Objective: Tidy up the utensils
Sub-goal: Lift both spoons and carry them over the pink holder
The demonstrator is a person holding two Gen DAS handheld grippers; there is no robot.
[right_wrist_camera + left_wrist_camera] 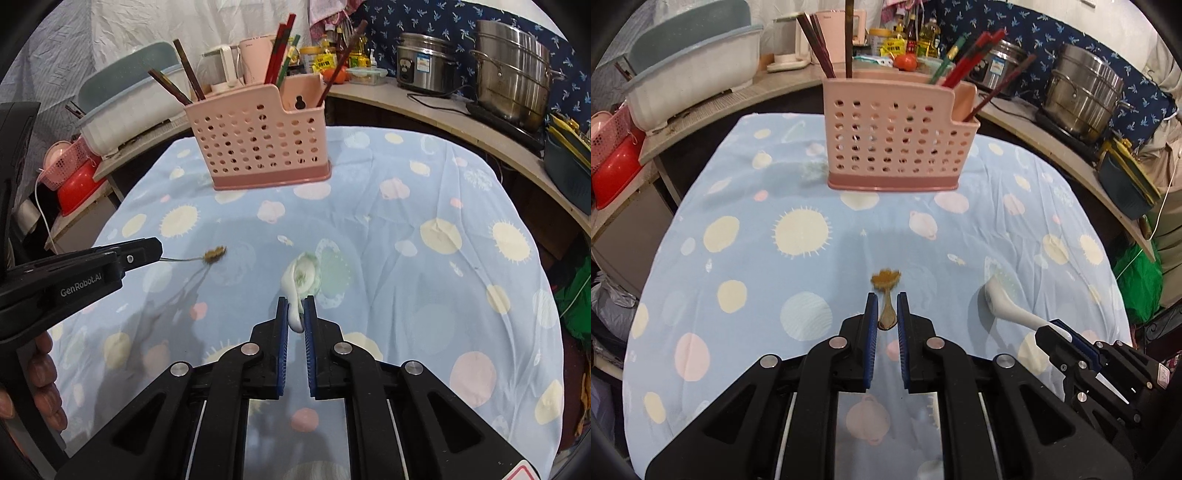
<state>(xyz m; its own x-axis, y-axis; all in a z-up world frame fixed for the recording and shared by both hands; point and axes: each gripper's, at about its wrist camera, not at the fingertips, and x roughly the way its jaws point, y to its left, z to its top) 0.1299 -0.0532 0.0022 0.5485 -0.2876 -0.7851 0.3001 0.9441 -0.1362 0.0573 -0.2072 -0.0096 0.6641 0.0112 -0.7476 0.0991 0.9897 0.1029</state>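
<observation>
Both claws are nearly closed. Left claw (887, 301) pinches a small brown metal spoon (886, 295). Right claw (296, 304) pinches a white china spoon (301, 280) over the blue spotted tablecloth (406, 258).

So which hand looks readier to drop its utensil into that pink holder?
Probably the right hand-held gripper: the holder's low open compartment faces its white spoon. The left hand-held gripper holds the small brass spoon.

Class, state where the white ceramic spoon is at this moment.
The white ceramic spoon is held by its handle in the right gripper, over the blue tablecloth, in front of the pink utensil holder.
</observation>
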